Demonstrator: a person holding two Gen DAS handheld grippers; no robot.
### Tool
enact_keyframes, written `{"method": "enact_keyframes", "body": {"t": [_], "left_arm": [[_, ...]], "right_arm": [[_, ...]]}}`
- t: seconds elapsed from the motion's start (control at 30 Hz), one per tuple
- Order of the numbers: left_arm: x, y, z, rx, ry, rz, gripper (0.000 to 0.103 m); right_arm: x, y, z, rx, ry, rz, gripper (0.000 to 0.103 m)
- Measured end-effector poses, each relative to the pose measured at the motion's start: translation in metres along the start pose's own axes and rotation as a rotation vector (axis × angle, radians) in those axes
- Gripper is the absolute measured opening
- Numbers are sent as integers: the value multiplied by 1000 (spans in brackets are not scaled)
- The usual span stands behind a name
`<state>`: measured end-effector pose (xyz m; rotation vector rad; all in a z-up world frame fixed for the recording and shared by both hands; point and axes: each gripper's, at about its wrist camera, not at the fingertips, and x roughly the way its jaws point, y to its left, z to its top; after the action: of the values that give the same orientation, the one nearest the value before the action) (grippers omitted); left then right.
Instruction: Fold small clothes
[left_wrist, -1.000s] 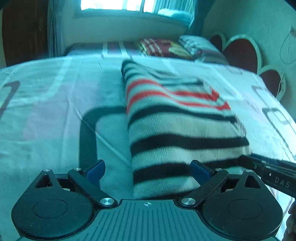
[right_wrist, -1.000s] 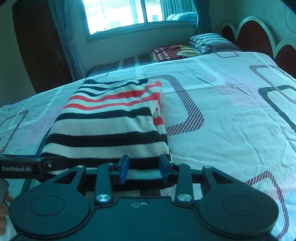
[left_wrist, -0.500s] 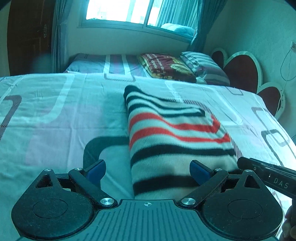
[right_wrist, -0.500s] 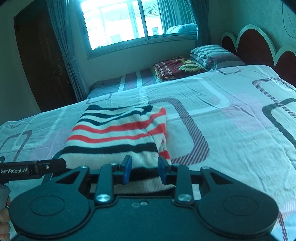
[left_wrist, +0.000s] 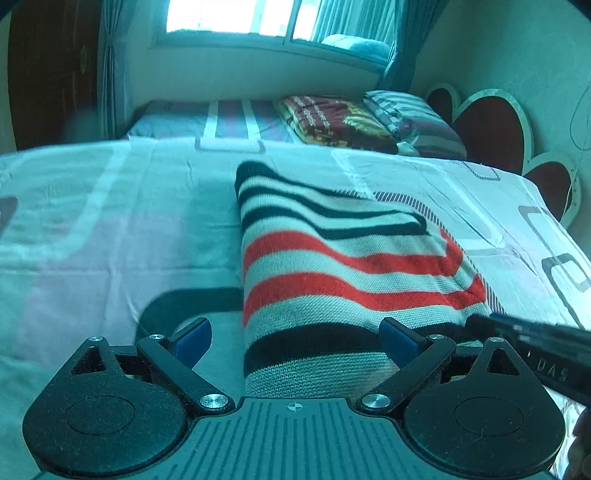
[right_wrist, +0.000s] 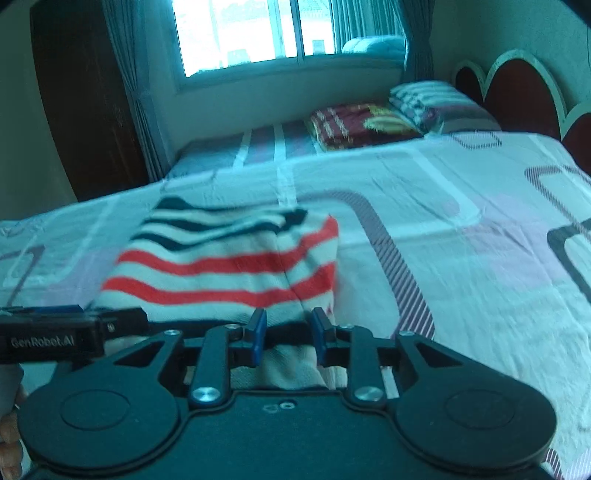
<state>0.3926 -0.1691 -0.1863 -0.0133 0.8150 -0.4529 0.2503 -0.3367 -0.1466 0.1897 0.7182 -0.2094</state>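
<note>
A striped knit garment (left_wrist: 332, 273), cream with black and red bands, lies folded lengthwise on the bed and shows in the right wrist view too (right_wrist: 229, 266). My left gripper (left_wrist: 295, 341) is open, its blue pads wide apart, and the garment's near left corner lies between them. My right gripper (right_wrist: 286, 336) is shut on the garment's near edge at its right side, and the edge is lifted. The other gripper shows at each view's side.
The bed sheet (left_wrist: 110, 236) has a pale pattern of rounded rectangles. A second bed (left_wrist: 229, 122) with a folded red blanket (left_wrist: 332, 122) and a striped pillow (left_wrist: 413, 118) stands behind. A scalloped headboard (left_wrist: 495, 125) is on the right.
Both grippers have risen and moved forward, and the garment's near edge has come up with them. Less of the near black stripes shows, and the red bands sit closer to the fingers.
</note>
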Motion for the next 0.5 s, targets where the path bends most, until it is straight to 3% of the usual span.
{"method": "enact_keyframes", "body": {"t": [0.1, 0.33, 0.5], "left_arm": [[9, 2, -2, -39, 17, -19, 97], [19, -14, -1, -15, 22, -22, 94], [17, -15, 0, -20, 15, -24, 94]], "right_arm": [[3, -7, -7, 12, -10, 7, 24], [0, -14, 0, 59, -6, 69, 14], [-1, -4, -3, -34, -43, -1, 12]]}}
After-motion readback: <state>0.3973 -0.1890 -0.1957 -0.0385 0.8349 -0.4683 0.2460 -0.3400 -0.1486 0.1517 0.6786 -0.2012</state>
